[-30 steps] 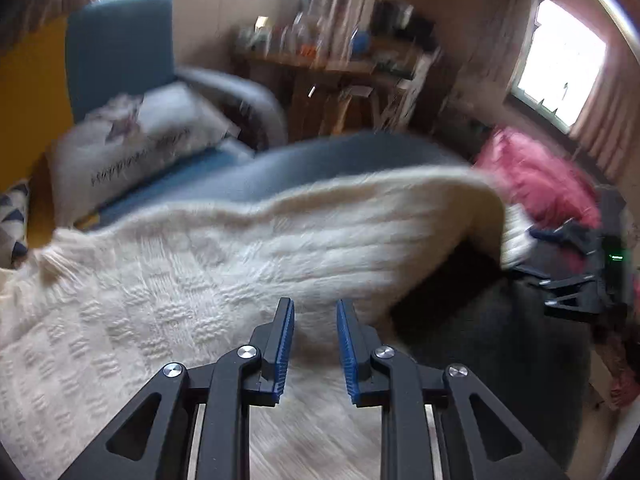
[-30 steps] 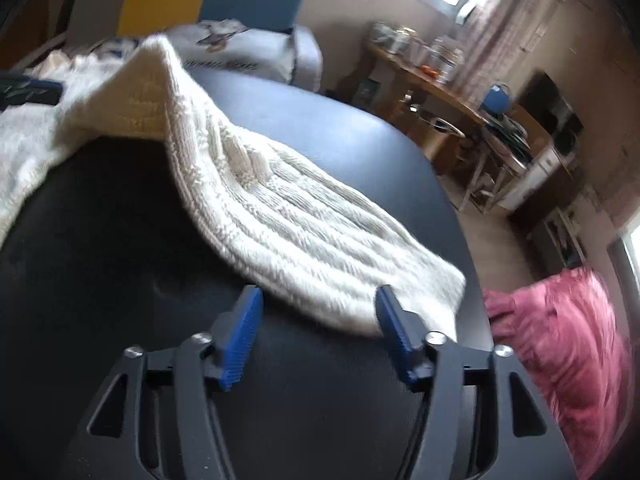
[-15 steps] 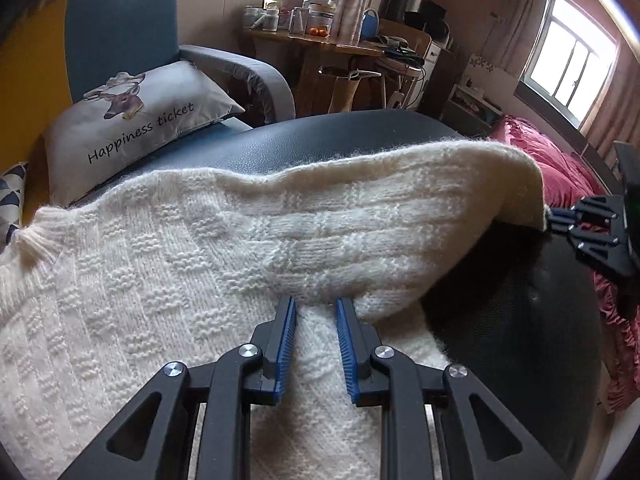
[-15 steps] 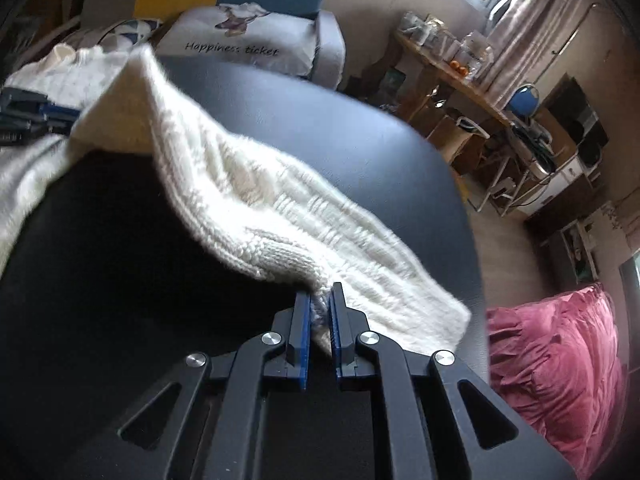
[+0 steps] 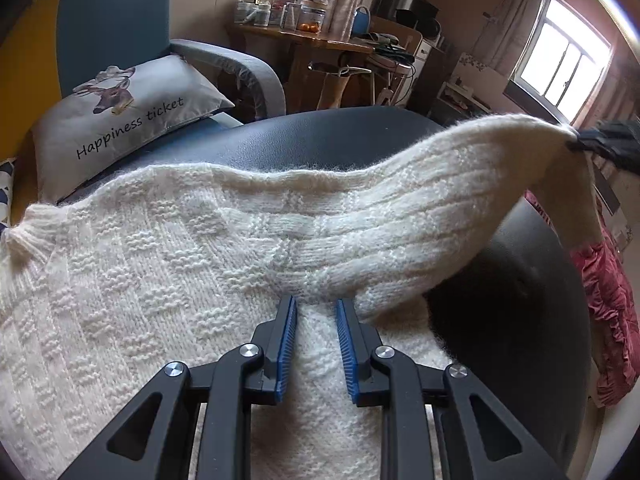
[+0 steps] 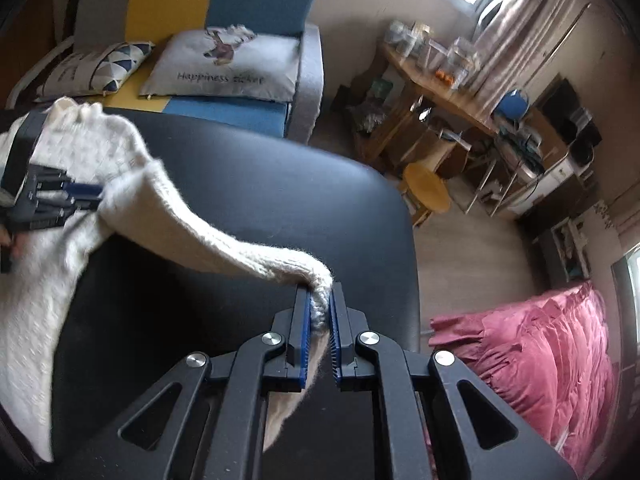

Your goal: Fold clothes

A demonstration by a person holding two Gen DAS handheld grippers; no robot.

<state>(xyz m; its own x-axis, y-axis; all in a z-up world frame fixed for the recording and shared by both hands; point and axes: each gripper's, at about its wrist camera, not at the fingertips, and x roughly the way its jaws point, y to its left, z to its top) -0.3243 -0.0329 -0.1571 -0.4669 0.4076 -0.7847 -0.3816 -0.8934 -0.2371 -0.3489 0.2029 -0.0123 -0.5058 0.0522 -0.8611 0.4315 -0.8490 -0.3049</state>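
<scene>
A cream knitted sweater [image 5: 168, 280] is lying spread across the black padded desk [image 5: 360, 136], its body covering the desk's left part in the left wrist view. The right hand-held gripper [image 6: 319, 312] is clamping the end of the sweater's sleeve [image 6: 224, 248] between its blue pads, jaws nearly together, and is holding that end raised off the desk so the sleeve is hanging in a sagging span from the sweater body to the grip. The left hand-held gripper [image 5: 316, 316] is pointing down at the sweater where the sleeve meets the body, its jaws standing narrowly apart; its fingertips are touching the knit, but whether any fabric is being pinched between the pads cannot be told. Beyond the desk, a grey cushion [image 5: 132, 120] printed with a deer and the words "Happiness ticket" is resting on a blue armchair [image 5: 112, 20], and a pink quilt [image 6: 540, 360] is lying just beside the desk's right edge.
</scene>
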